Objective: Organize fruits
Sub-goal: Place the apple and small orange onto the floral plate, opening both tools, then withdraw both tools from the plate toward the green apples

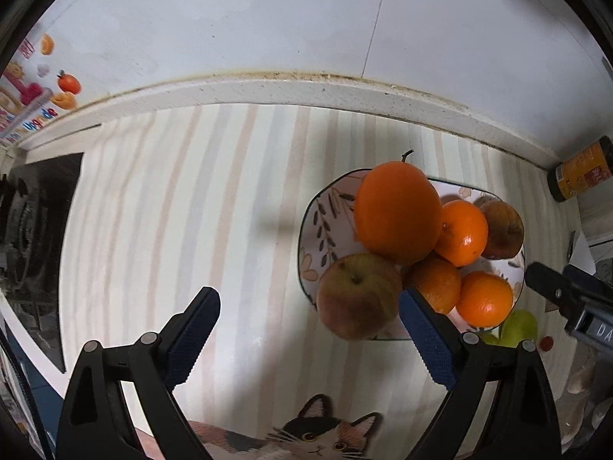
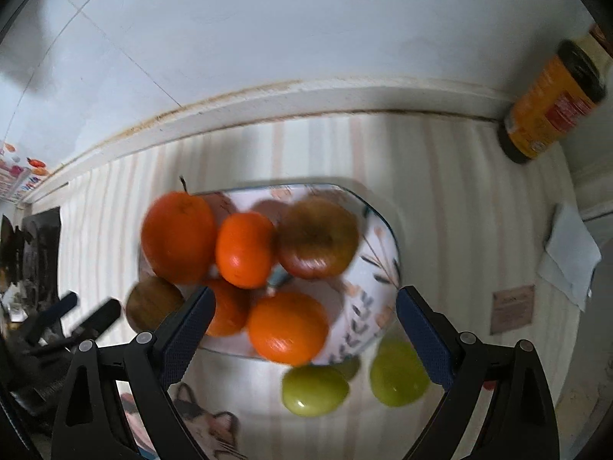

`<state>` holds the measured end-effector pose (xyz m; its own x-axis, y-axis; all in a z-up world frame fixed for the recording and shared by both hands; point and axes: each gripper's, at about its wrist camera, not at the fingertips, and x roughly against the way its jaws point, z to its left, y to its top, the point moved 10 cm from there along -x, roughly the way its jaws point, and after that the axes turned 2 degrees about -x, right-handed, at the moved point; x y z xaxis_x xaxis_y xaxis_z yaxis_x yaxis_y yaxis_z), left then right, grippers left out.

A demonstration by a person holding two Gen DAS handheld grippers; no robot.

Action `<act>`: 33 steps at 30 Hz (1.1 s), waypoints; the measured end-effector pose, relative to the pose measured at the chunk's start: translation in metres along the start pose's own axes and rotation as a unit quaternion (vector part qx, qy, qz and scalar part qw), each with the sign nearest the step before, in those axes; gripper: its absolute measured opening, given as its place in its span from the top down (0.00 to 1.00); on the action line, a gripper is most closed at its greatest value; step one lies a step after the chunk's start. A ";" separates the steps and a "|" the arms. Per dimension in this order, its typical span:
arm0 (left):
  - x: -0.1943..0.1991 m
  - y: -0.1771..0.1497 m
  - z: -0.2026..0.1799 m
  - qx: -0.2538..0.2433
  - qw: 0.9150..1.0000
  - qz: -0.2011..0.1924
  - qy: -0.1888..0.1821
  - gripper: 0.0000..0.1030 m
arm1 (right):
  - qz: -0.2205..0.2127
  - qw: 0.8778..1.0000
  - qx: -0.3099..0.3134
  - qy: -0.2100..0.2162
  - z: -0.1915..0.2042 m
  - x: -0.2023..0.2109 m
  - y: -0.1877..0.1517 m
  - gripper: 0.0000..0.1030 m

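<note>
A floral plate [image 1: 318, 230] [image 2: 375, 268] on the striped cloth holds a large orange [image 1: 396, 211] [image 2: 178, 235], several smaller oranges [image 1: 461, 232] [image 2: 245, 249] and two reddish apples [image 1: 356, 295] [image 2: 318, 237]. Two green fruits [image 2: 315, 390] [image 2: 398, 373] lie on the cloth just in front of the plate; one shows in the left wrist view [image 1: 519, 327]. My left gripper [image 1: 308, 335] is open and empty, left of the plate. My right gripper [image 2: 302, 331] is open and empty over the plate's near rim; it also shows in the left wrist view [image 1: 551, 287].
A raised white ledge [image 1: 306, 90] and wall close the back. An orange-labelled jar [image 2: 551, 103] [image 1: 580, 170] stands at the back right. A black stove [image 1: 34, 230] is at the left. White folded paper [image 2: 571, 257] and a brown card [image 2: 511, 308] lie at the right.
</note>
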<state>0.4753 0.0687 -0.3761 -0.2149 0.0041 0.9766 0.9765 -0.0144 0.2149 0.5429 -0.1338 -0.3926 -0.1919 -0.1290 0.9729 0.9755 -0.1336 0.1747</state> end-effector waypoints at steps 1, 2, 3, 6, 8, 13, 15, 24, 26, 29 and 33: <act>0.002 -0.002 0.000 -0.001 1.000 -0.003 0.003 0.07 | -0.004 1.000 0.003 -0.007 -0.003 0.002 -0.006 0.05; 0.005 -0.004 0.000 -0.002 1.000 -0.006 0.005 0.07 | -0.005 1.000 0.004 -0.010 -0.005 0.003 -0.009 0.05; 0.008 -0.007 0.001 -0.002 1.000 -0.009 0.006 0.07 | -0.008 1.000 0.003 -0.012 -0.007 0.005 -0.014 0.05; 0.017 -0.017 -0.001 -0.005 1.000 -0.017 0.008 0.07 | -0.018 1.000 0.011 -0.019 -0.010 0.013 -0.027 0.05; 0.024 -0.022 -0.004 -0.007 1.000 -0.023 0.007 0.07 | -0.024 0.999 0.013 -0.019 -0.011 0.020 -0.037 0.05; 0.056 -0.036 -0.013 -0.016 0.998 -0.052 0.005 0.07 | -0.047 0.998 0.023 -0.021 -0.010 0.047 -0.057 0.05; 0.071 -0.042 -0.017 -0.020 0.998 -0.064 0.000 0.07 | -0.059 0.998 0.027 -0.019 -0.008 0.062 -0.064 0.06; 0.144 -0.066 -0.029 -0.035 0.993 -0.113 -0.011 0.07 | -0.113 0.993 0.036 -0.009 -0.004 0.131 -0.099 0.06; 0.155 -0.071 -0.030 -0.038 0.992 -0.122 -0.012 0.07 | -0.125 0.992 0.036 -0.005 -0.005 0.149 -0.109 0.06; 0.174 -0.080 -0.034 -0.044 0.990 -0.133 -0.018 0.07 | -0.139 0.990 0.037 -0.003 -0.005 0.172 -0.122 0.06; 0.191 -0.093 -0.039 -0.044 0.989 -0.140 -0.026 0.07 | -0.153 0.987 0.040 -0.002 -0.006 0.198 -0.137 0.06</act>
<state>0.3429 0.0316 -0.2098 -0.4733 0.0725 0.8779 0.8733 -0.0916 0.4784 0.3707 -0.1469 -0.2252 -0.4784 -0.0907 0.8734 0.8774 -0.0886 0.4714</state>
